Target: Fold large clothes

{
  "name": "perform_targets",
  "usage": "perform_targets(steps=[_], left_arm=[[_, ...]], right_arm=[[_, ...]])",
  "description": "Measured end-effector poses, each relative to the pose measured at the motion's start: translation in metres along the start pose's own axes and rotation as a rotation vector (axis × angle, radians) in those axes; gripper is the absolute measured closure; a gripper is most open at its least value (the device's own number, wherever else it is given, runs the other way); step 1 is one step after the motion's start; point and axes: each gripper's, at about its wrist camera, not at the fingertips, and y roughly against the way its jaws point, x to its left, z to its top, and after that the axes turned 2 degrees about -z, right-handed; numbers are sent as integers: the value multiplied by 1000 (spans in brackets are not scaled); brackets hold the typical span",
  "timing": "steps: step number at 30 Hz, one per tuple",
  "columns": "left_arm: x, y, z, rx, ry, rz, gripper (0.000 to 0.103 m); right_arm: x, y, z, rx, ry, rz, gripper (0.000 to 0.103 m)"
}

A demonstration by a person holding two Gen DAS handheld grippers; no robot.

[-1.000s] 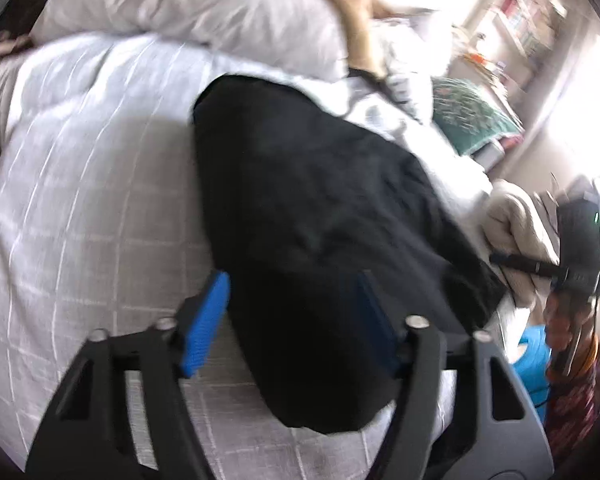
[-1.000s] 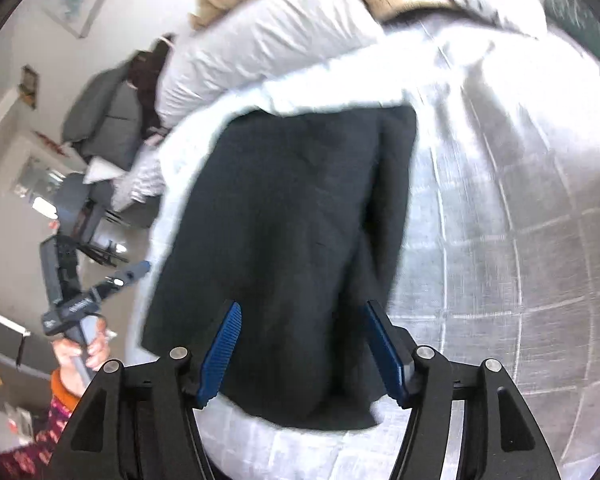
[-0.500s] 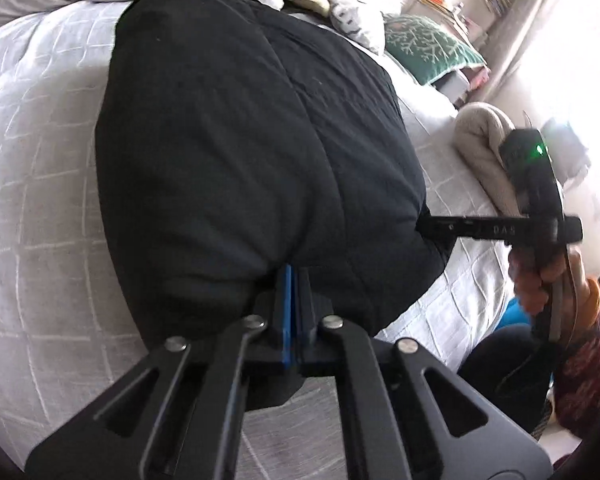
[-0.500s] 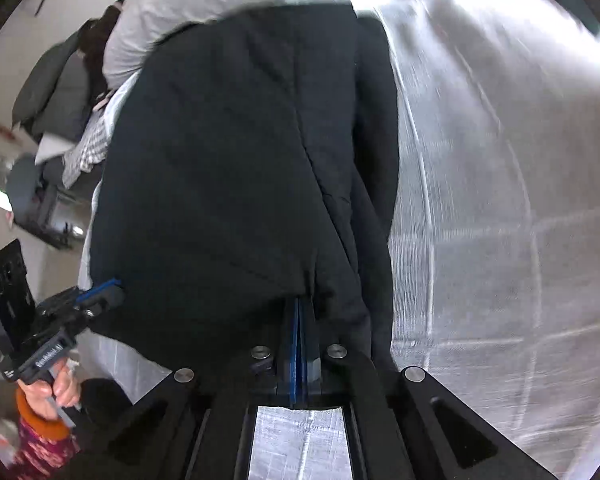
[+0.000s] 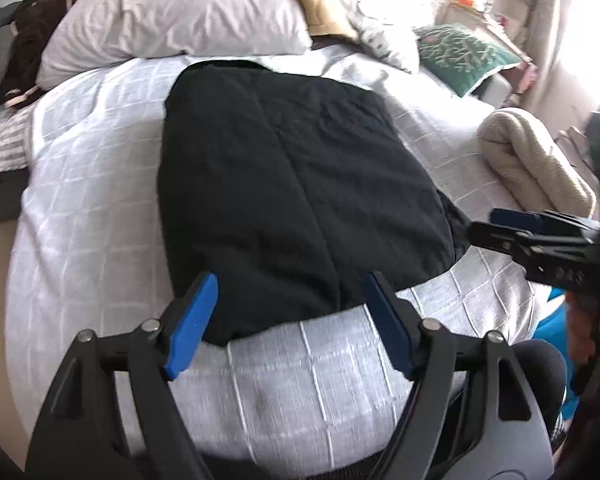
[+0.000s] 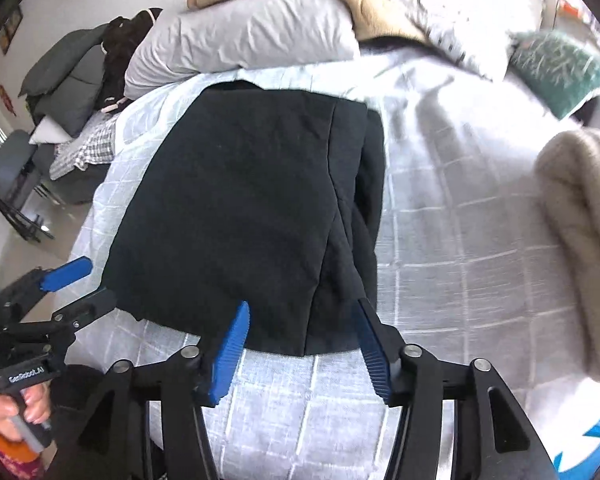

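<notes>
Along the near edge of the bed [image 5: 80,216], in the left wrist view, we are holding the left gripper [image 5: 290,320] with its jaws spread wide, gripping nothing. The black garment [image 5: 292,184] is lying flat on the checked bedspread, its near hem just beyond the blue pads [image 5: 192,320], its far end close to the grey pillow [image 5: 180,24]. It is showing as a compact, layered rectangle, so we are judging the fold largely complete; any further halving or putting away is still outstanding. The right gripper [image 5: 512,220] is showing at the right side, beside the garment's near right corner.

Moving to the right wrist view, we are holding the right gripper [image 6: 300,344] with its jaws apart as well, empty, just short of the garment [image 6: 240,200] hem. A folded flap is overlapping along the garment's right side. The left gripper [image 6: 70,270] is hovering at its near left corner.

Compared with half a second ago, both grippers are now released: then each was clamped on the near hem. The garment is now resting flat.
</notes>
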Motion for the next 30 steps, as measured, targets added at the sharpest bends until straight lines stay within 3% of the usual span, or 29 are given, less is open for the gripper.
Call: perform_targets(steps=[10, 13, 24, 30], left_arm=[[6, 18, -21, 27, 126, 184, 8], [4, 18, -30, 48, 131, 227, 6], [-5, 22, -47, 83, 131, 242, 6], [-16, 25, -46, 68, 118, 236, 6]], right_arm=[[21, 32, -16, -98, -12, -144, 21], [26, 36, -22, -109, -28, -162, 20], [36, 46, -47, -91, -1, -278, 17], [38, 34, -54, -31, 12, -302, 16]])
